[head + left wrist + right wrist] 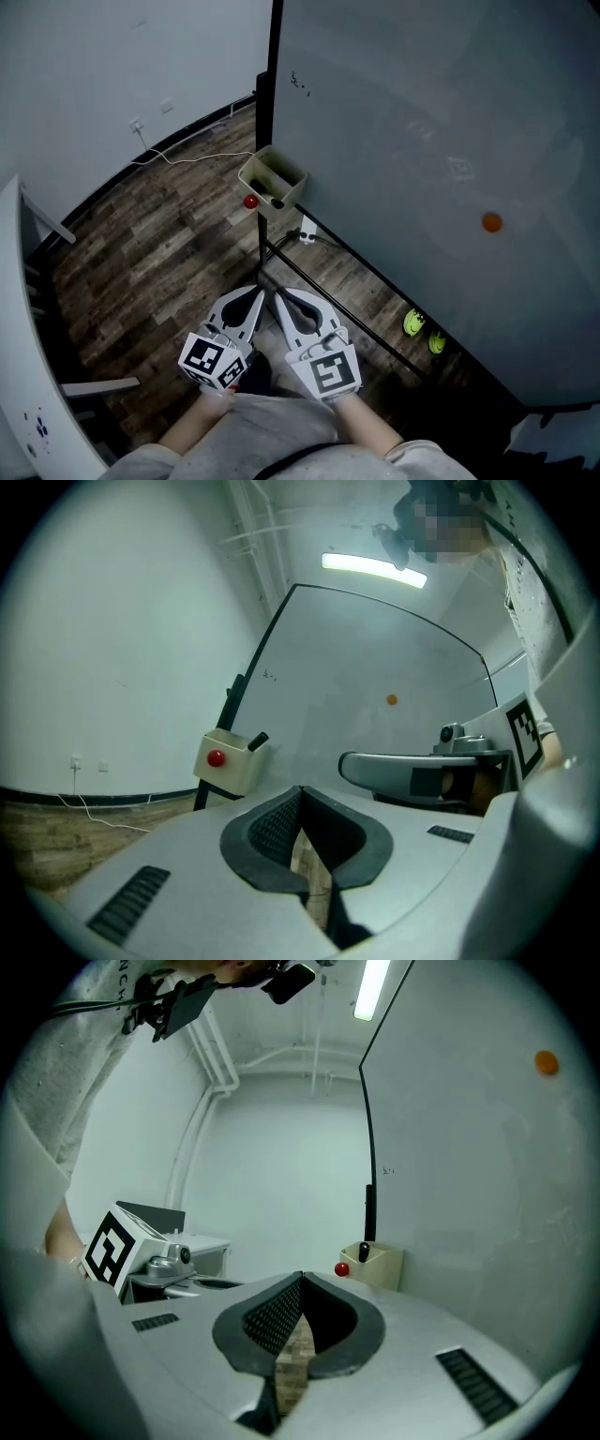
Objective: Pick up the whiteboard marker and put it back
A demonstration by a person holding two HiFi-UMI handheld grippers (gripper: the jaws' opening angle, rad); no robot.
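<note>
A black whiteboard marker (pixel 277 201) stands in a beige holder box (pixel 273 176) fixed at the left edge of the whiteboard (pixel 422 141); a red round magnet (pixel 250 201) sits on the box's front. My left gripper (pixel 260 292) and right gripper (pixel 279 296) hang side by side low over the floor, well short of the box, both shut with nothing between the jaws. In the left gripper view, beyond the left gripper (pixel 301 789), the marker (pixel 256 742) leans out of the box (pixel 230 761). In the right gripper view the marker (pixel 364 1252) stands beyond the right gripper (pixel 301 1277).
An orange magnet (pixel 491 222) sticks on the whiteboard. The board's black stand legs (pixel 337 305) run along the wood floor, with a white plug (pixel 307 229) and cable near them. Two green objects (pixel 424 332) lie by the board's foot. A white table edge (pixel 28 375) is at the left.
</note>
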